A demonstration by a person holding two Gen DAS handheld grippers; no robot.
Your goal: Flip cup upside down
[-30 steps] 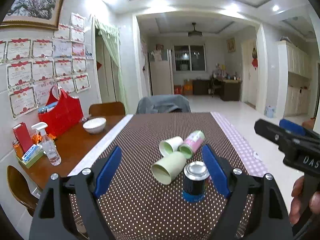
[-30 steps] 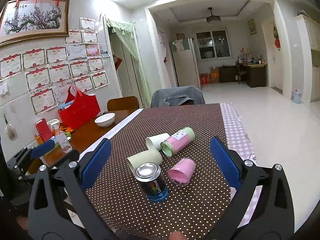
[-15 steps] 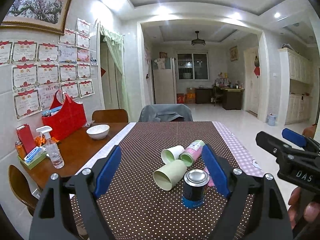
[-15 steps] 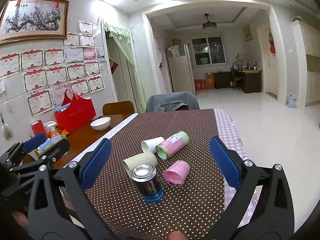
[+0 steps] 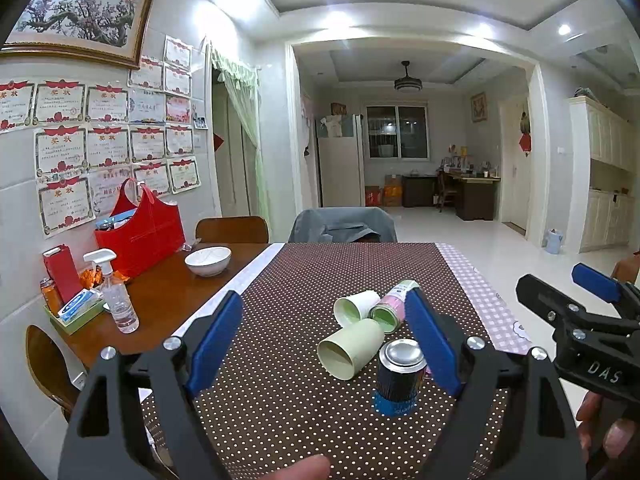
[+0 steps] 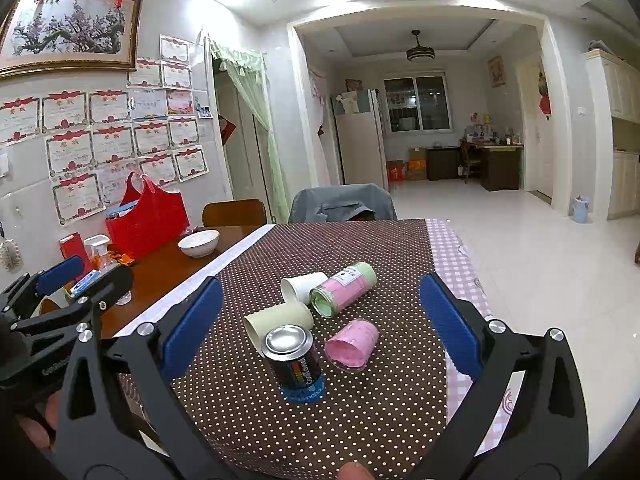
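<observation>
Right wrist view: I am holding my right gripper (image 6: pixel 320 316) above the spotted tablecloth (image 6: pixel 360 420), jaws spread wide, gripping nothing. The pink cup (image 6: pixel 352 344) is lying on its side beside the upright can (image 6: pixel 296 360). My left gripper (image 5: pixel 324 344) is also gaping wide, nothing between its fingers.

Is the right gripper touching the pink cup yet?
Apart. The right wrist view shows the right gripper open, its fingers wide either side of the pink cup, with dotted cloth visible between.
</observation>
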